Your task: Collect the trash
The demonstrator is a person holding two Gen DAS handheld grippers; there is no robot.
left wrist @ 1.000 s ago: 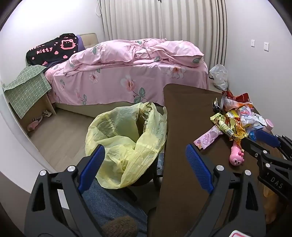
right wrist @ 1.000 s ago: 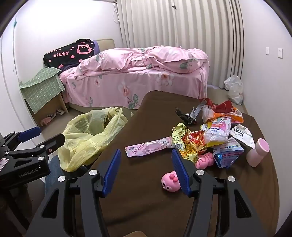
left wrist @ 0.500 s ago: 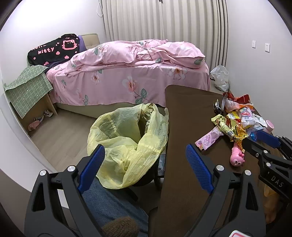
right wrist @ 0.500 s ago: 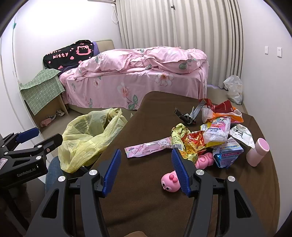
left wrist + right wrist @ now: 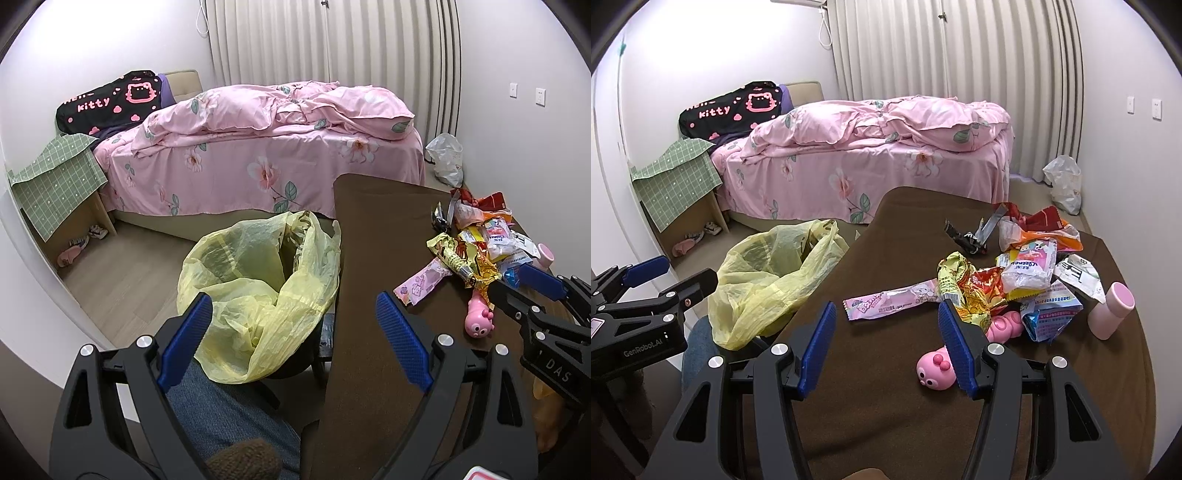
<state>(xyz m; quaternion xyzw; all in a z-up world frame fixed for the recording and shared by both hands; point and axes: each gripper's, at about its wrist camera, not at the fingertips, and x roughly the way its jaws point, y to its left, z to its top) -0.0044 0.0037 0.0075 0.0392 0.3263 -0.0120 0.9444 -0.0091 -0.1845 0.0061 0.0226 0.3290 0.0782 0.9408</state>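
A heap of snack wrappers (image 5: 1027, 273) lies on the brown table (image 5: 886, 387), with a long pink wrapper (image 5: 890, 301) at its left end and a yellow one (image 5: 955, 275) beside it. The same heap (image 5: 480, 243) shows at the right in the left wrist view. A yellow bin bag (image 5: 258, 288) lines a dark bin left of the table and gapes open; the bag (image 5: 772, 280) also shows in the right wrist view. My right gripper (image 5: 886, 334) hovers open above the table, short of the pink wrapper. My left gripper (image 5: 293, 321) is open, straddling the bag and the table edge.
A pink worm toy (image 5: 936, 371) and a pink cup (image 5: 1110, 310) lie by the wrappers. A black clip tool (image 5: 971, 238) rests further back. Behind stand a pink bed (image 5: 266, 147), a green-covered box (image 5: 55, 184) and a white bag (image 5: 445, 158). A person's jeans-clad leg (image 5: 229, 417) is below.
Both views have shifted slightly, the scene sliding a little right and down in the left wrist view. Both grippers stay open and nothing on the table has moved.
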